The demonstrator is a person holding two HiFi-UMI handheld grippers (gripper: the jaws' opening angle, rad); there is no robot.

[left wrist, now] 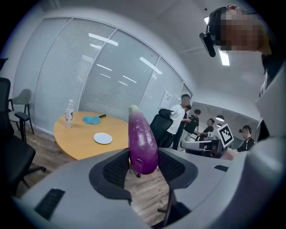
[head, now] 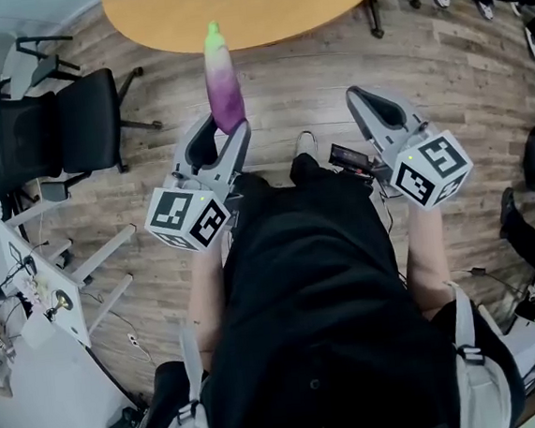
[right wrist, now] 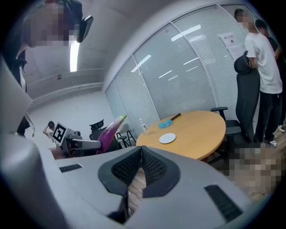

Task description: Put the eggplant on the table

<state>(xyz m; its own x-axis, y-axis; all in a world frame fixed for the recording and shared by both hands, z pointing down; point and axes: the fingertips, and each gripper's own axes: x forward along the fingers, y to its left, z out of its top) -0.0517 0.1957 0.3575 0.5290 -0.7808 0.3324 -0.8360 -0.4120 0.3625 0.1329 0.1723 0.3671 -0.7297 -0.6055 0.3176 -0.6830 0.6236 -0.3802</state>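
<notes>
A purple eggplant (head: 223, 83) with a pale green tip stands up out of my left gripper (head: 218, 134), whose jaws are shut on its lower end. In the left gripper view the eggplant (left wrist: 142, 143) fills the gap between both black pads. The round wooden table (head: 257, 10) lies ahead, its near edge just beyond the eggplant's tip. My right gripper (head: 376, 109) is held level with the left, off to the right, shut with nothing in it; its pads (right wrist: 152, 167) meet. The eggplant (right wrist: 108, 131) also shows at the left of the right gripper view.
On the table (left wrist: 76, 136) are a white plate (left wrist: 103, 138), a blue cloth (left wrist: 91, 119) and a water bottle (left wrist: 69, 113). Black office chairs (head: 48, 133) stand at the left above a white desk (head: 41, 305). Several people (left wrist: 184, 118) stand beyond the table.
</notes>
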